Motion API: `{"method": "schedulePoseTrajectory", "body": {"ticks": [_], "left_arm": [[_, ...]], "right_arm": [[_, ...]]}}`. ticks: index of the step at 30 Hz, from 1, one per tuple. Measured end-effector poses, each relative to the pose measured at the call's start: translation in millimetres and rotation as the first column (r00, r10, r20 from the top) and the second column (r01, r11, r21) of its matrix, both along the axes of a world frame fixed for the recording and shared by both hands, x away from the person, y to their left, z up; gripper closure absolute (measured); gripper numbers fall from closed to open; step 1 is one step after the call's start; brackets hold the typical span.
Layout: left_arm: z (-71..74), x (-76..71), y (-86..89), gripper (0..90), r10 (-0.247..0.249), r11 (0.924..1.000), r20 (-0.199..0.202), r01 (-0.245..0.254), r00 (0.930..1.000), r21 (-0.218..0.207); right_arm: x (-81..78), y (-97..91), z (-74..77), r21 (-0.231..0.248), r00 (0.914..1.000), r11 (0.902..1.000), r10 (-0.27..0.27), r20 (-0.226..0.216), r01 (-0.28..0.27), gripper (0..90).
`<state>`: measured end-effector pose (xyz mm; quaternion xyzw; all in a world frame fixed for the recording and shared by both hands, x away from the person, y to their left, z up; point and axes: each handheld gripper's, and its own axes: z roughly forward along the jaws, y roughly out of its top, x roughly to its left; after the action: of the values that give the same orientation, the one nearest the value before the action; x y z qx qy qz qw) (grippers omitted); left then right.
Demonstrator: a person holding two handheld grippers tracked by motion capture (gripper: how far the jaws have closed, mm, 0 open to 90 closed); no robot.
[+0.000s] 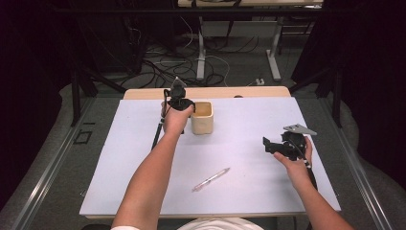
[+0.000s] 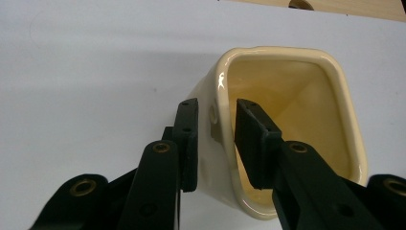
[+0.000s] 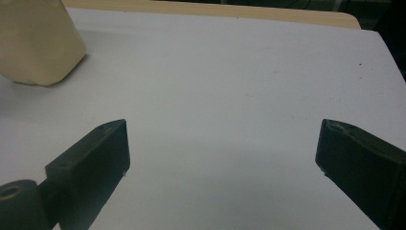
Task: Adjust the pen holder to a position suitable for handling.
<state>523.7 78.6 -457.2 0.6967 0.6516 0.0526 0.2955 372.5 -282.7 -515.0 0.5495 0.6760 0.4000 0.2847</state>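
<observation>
While the left hand-held gripper (image 2: 215,143) clamps the near wall of a cream cup (image 2: 287,120), one jaw outside and one inside, at the far side of the white counter (image 1: 249,182), the right hand-held gripper (image 3: 222,158) hangs released over bare surface well apart from it.

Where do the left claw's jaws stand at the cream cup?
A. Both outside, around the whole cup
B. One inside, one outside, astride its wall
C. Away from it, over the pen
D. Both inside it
B: in the left gripper view the left claw has the cup wall between its jaws.
</observation>
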Motion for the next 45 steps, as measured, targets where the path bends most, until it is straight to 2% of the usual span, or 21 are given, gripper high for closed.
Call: {"method": "schedulePoseTrajectory", "body": {"ticks": [25,45], "left_arm": [[-12.5,4.5,-5.3,71.9,0.007,1.0000,-0.029,-0.006,0.9995,0.007],[-16.0,4.3,-7.1,72.2,0.007,0.9997,-0.030,-0.006,0.9995,0.023]], "right_arm": [[0.1,0.7,-1.0,-0.002,1.0000,1.0000,0.003,-0.008,-0.003,4.2],[0.8,1.3,-2.1,-0.002,0.9999,0.9999,0.010,-0.014,-0.010,4.3]]}}
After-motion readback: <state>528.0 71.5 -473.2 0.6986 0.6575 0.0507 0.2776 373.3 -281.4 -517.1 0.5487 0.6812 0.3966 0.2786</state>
